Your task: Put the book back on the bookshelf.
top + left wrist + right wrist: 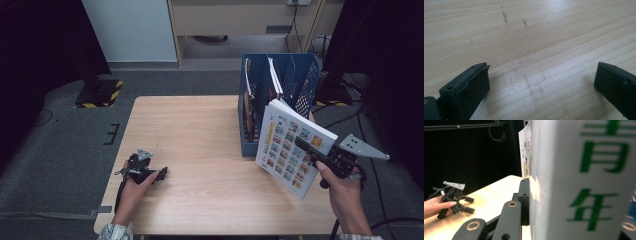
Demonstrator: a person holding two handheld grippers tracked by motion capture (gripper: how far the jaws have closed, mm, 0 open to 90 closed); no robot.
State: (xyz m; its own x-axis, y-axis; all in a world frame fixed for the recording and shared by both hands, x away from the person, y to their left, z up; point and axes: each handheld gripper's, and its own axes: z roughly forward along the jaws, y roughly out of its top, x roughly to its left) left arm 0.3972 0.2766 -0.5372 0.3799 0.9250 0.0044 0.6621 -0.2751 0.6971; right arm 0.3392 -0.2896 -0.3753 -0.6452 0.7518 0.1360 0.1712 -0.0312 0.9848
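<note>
Book: clamped in right gripper, right of frame, beside blue rack. Left gripper: jaws apart, lower left, on table.

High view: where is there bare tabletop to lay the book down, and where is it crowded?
Bare wood runs across the table between the left gripper and the blue file rack, from far edge to near edge. The right side is crowded: the rack and the book held by the right gripper.

Book in right gripper
</note>
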